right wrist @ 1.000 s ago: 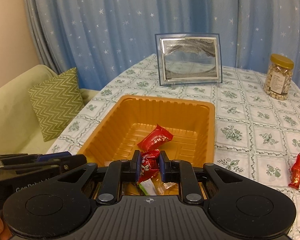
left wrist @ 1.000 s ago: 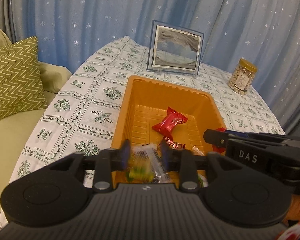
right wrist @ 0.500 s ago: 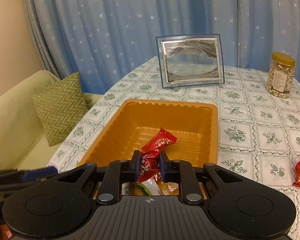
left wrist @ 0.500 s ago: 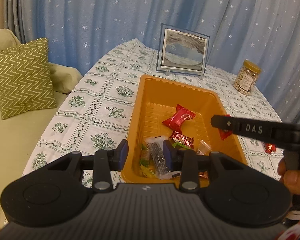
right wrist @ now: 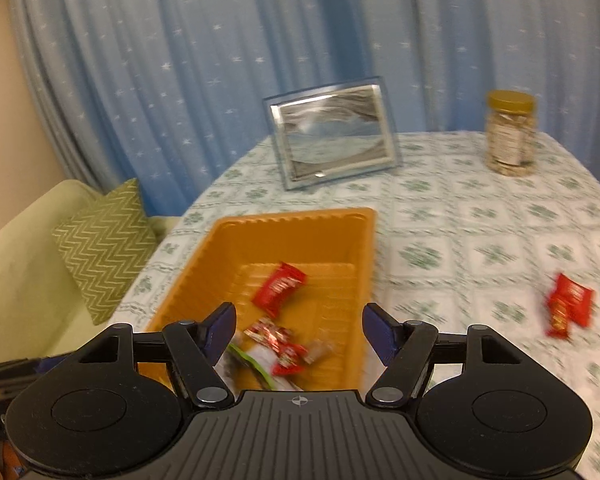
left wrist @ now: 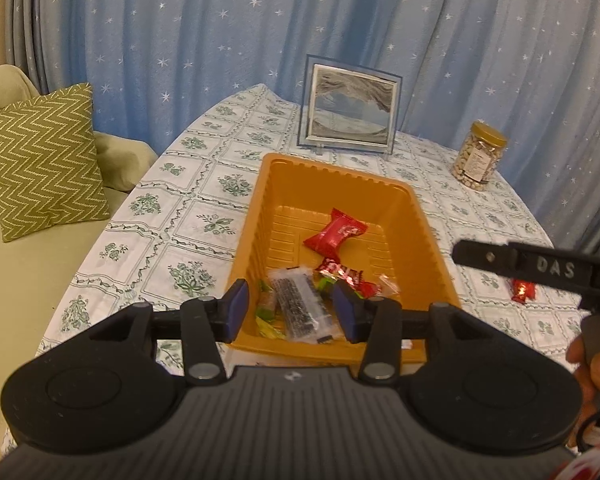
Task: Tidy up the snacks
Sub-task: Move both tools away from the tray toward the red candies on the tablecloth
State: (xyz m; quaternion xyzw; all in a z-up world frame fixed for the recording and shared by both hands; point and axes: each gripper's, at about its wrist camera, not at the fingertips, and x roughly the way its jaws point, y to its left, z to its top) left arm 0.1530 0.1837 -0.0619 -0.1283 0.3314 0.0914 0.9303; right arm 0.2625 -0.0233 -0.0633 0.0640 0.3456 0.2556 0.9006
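Note:
An orange tray (left wrist: 332, 172) (right wrist: 204, 264) sits on the patterned tablecloth. Inside it lie a red snack packet (left wrist: 334, 234) (right wrist: 278, 288), a second red packet (left wrist: 346, 276) (right wrist: 280, 346), a clear packet with dark print (left wrist: 300, 306) and green-wrapped sweets (left wrist: 266, 312). My left gripper (left wrist: 290, 310) is open and empty above the tray's near end. My right gripper (right wrist: 300, 334) is open and empty above the tray's near right part; it also shows in the left wrist view (left wrist: 540, 268). Red packets (right wrist: 568, 310) (left wrist: 522, 290) lie on the cloth right of the tray.
A framed picture (left wrist: 350, 110) (right wrist: 332, 130) stands behind the tray. A jar of nuts (left wrist: 478, 156) (right wrist: 510, 134) stands at the back right. A green sofa with a zigzag cushion (left wrist: 44, 160) (right wrist: 104, 244) is left of the table. Blue starred curtains hang behind.
My right gripper has opened and dropped its red packet into the tray, then swung to the right. My left gripper has opened wider and drawn back, its clear packet now lying in the tray.

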